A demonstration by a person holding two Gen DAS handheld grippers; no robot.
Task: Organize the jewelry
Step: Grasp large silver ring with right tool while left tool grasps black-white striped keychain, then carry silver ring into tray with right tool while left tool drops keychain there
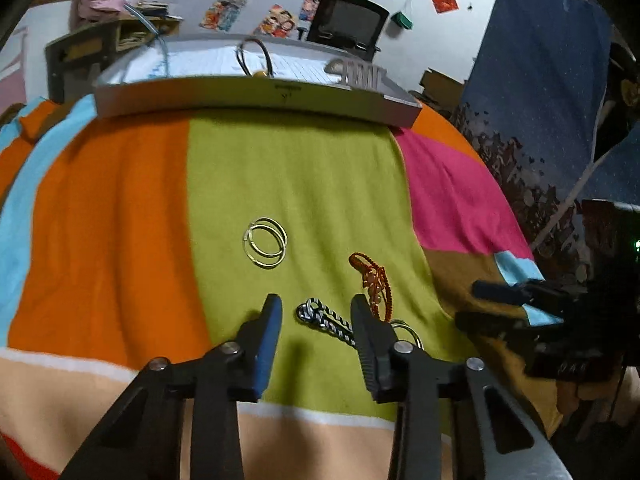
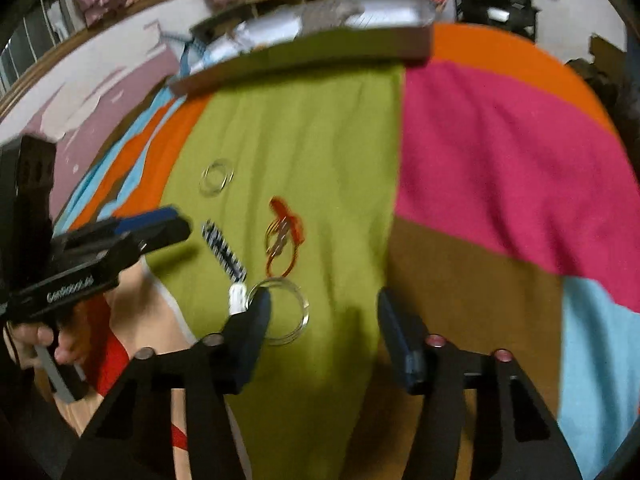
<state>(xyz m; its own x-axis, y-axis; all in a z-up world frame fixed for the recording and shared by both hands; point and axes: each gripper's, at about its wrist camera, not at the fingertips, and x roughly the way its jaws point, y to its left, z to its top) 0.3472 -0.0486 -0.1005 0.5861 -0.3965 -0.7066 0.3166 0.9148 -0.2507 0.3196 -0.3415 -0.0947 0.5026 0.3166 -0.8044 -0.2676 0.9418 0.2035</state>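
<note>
On the green panel of a patchwork cloth lie a pair of gold bangles [image 1: 266, 242] [image 2: 216, 178], an orange braided bracelet [image 1: 372, 280] [image 2: 286, 232], a black-and-white braided bracelet [image 1: 324, 320] [image 2: 224, 248] and thin silver bangles [image 2: 306, 308]. My left gripper [image 1: 316, 304] [image 2: 180, 222] is open, low over the cloth, with the black-and-white bracelet between its fingertips but not clamped. My right gripper [image 2: 324, 304] [image 1: 468, 303] is open over the silver bangles, and its left finger covers part of them. In the left wrist view only an arc of the silver bangles [image 1: 408, 326] shows behind the right finger.
A shallow grey tray [image 1: 256, 96] [image 2: 304, 52] holding a few items sits at the far edge of the cloth. The cloth's orange, pink, brown and blue panels surround the green one. A hand [image 2: 36, 340] holds the left tool's handle. Blue fabric [image 1: 540, 80] hangs at right.
</note>
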